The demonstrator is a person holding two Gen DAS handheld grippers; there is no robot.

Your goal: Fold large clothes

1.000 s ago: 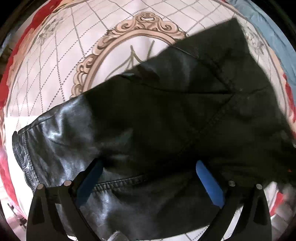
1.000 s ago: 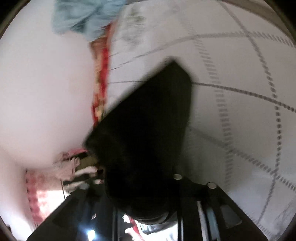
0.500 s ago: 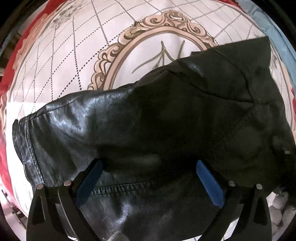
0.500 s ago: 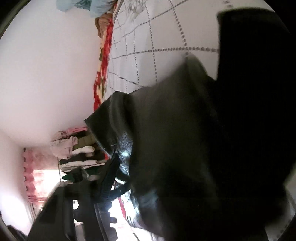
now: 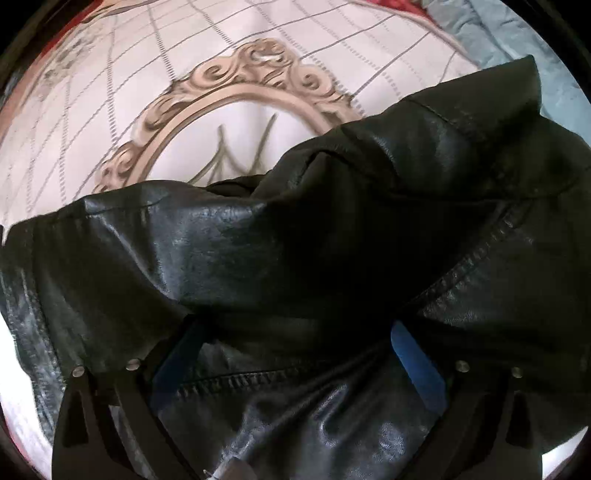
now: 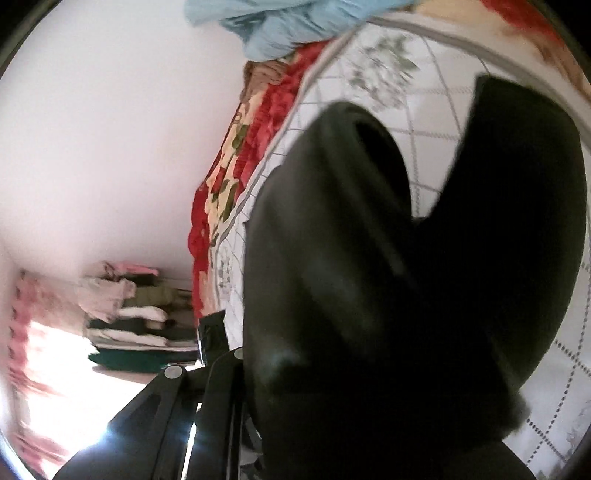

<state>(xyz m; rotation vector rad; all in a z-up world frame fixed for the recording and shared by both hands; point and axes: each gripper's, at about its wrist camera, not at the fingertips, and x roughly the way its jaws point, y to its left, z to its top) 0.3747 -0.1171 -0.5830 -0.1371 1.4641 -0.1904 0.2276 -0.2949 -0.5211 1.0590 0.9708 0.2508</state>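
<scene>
A black leather jacket (image 5: 258, 251) lies spread over the bed, its right part raised into a loose fold (image 5: 424, 155). My left gripper (image 5: 295, 350) points steeply down just above it. It is open wide, its blue pads (image 5: 417, 358) on either side of a stitched seam, their tips hidden behind bulging leather. In the right wrist view the jacket (image 6: 369, 277) hangs dark and blurred across most of the picture. My right gripper (image 6: 251, 354) is lifted and its jaws are closing on the jacket's edge. Only its left finger (image 6: 212, 332) shows.
The bedspread (image 5: 184, 74) is white with a grey grid and an ornate beige frame (image 5: 251, 74). It has a red floral border (image 6: 229, 177). A light blue cloth (image 6: 288, 26) lies at the far edge. Stacked clothes (image 6: 125, 310) and a bright window stand beyond the bed.
The left gripper has moved in lower over the jacket. The right gripper has risen and rolled, taking the jacket's edge up with it, so the right side now stands in a fold.
</scene>
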